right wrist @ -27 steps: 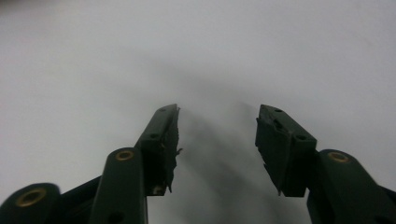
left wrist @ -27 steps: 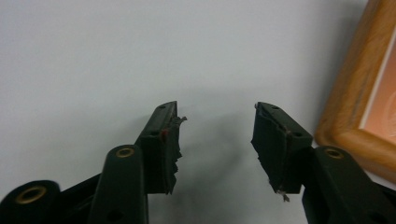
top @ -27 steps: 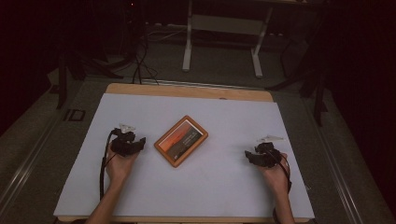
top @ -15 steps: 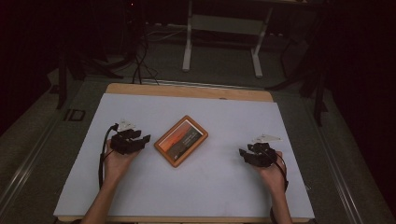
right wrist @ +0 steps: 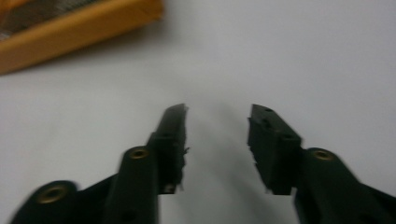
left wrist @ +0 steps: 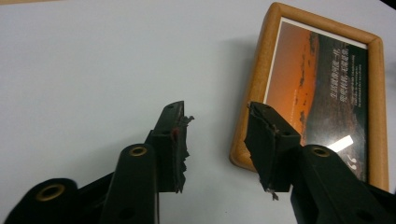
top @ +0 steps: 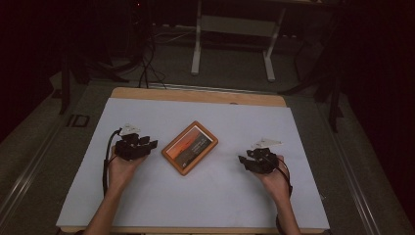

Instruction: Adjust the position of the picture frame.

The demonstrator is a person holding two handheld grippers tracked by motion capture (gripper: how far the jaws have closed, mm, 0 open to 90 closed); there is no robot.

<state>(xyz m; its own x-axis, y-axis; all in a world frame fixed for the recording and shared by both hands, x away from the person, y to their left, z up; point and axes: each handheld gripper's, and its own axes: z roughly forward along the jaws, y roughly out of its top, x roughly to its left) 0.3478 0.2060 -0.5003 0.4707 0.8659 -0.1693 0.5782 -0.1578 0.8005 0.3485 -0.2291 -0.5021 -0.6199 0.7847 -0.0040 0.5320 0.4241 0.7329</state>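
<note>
Wooden picture frame [top: 190, 147] lies flat on white table [top: 205, 196] between left gripper [top: 138, 145] and right gripper [top: 250, 160], both with jaws parted, holding nothing.

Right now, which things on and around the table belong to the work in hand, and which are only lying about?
In the work:
- wooden picture frame
- left gripper, open
- right gripper, open

Lying about:
- white table stand on the floor behind
- floor cables
</note>
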